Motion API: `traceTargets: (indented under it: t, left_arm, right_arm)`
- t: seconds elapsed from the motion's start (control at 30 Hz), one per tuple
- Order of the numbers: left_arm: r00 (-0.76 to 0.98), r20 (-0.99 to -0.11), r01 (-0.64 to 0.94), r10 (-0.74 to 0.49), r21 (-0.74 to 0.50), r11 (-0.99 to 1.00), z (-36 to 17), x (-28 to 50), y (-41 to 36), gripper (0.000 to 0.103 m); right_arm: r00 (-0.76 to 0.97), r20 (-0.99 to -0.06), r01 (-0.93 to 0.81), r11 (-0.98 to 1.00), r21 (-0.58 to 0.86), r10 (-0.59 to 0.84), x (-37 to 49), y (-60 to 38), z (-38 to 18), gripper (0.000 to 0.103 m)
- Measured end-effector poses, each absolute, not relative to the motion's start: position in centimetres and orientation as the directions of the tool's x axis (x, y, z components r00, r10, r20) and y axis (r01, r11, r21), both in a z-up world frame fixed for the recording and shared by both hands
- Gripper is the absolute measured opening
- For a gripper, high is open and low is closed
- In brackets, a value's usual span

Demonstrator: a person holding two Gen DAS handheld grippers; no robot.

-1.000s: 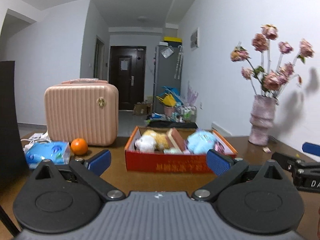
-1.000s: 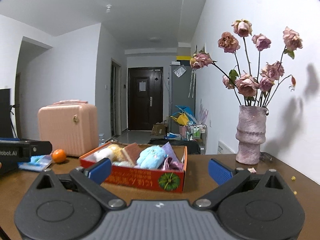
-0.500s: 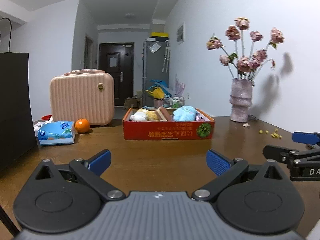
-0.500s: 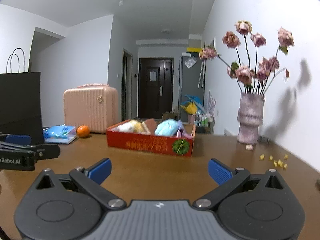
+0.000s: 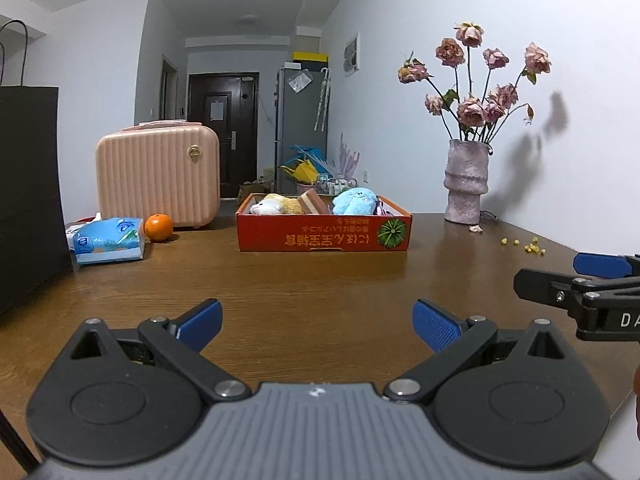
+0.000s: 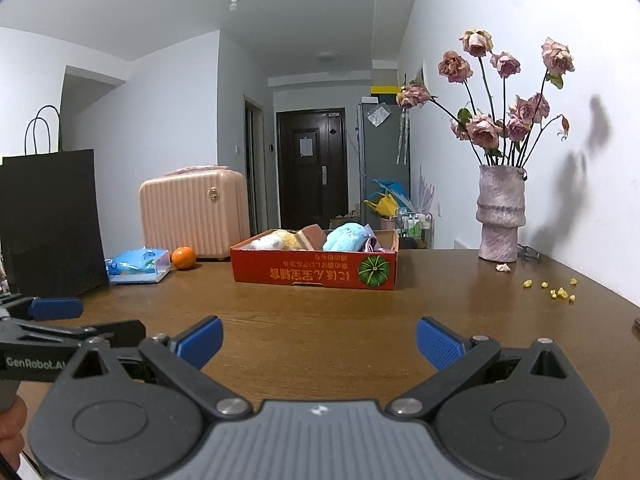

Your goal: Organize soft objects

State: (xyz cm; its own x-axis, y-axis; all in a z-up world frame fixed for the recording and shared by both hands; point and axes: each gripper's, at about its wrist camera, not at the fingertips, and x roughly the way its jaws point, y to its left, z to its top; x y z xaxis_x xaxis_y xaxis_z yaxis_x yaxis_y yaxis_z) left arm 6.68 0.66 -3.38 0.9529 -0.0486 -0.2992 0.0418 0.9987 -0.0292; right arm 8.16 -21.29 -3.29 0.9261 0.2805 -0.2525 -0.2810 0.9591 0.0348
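Both grippers, left (image 5: 316, 322) and right (image 6: 319, 342), hover over the desk (image 5: 320, 280) with jaws wide, empty; toys (image 5: 354, 201) sit boxed, likely done.

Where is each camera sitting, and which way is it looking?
Left wrist: sits on the left hand-held gripper, low over the table, facing the red box of soft toys; its open blue fingers show, plus the right hand-held gripper at the right edge.
Right wrist: sits on the right gripper, facing the same box; the left gripper shows at its left edge.
Both share the box, pink case, vase and orange.
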Motion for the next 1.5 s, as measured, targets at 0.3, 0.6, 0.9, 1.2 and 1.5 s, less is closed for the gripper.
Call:
traceTargets:
  t: [0.3,0.6,0.9,1.2,1.5]
  left_arm:
    - [0.952,-0.304,0.034,-0.042,-0.033,0.999,-3.43,6.6,0.91,0.103]
    - [0.951,-0.308,0.033,-0.043,-0.037,0.999,-3.54,6.53,1.09,0.103]
    - [0.95,-0.309,0.033,-0.042,-0.036,0.999,-3.63,6.51,1.03,0.103]
    - [0.951,-0.307,0.037,-0.045,-0.032,0.999,-3.83,6.41,0.83,0.103]
    - [0.951,-0.305,0.04,-0.047,-0.032,0.999,-3.8,6.35,0.97,0.103]
  right_arm:
    - [0.926,-0.251,-0.283,0.959,0.031,0.282,7.97,-21.08,-3.21,0.103]
    - [0.925,-0.254,-0.284,0.958,0.032,0.282,7.82,-20.88,-3.22,0.103]
    - [0.924,-0.257,-0.283,0.958,0.036,0.283,7.99,-20.96,-3.25,0.103]
    - [0.924,-0.258,-0.282,0.959,0.035,0.282,8.02,-20.93,-3.28,0.103]
    - [0.924,-0.258,-0.282,0.959,0.036,0.282,8.03,-20.93,-3.28,0.103]
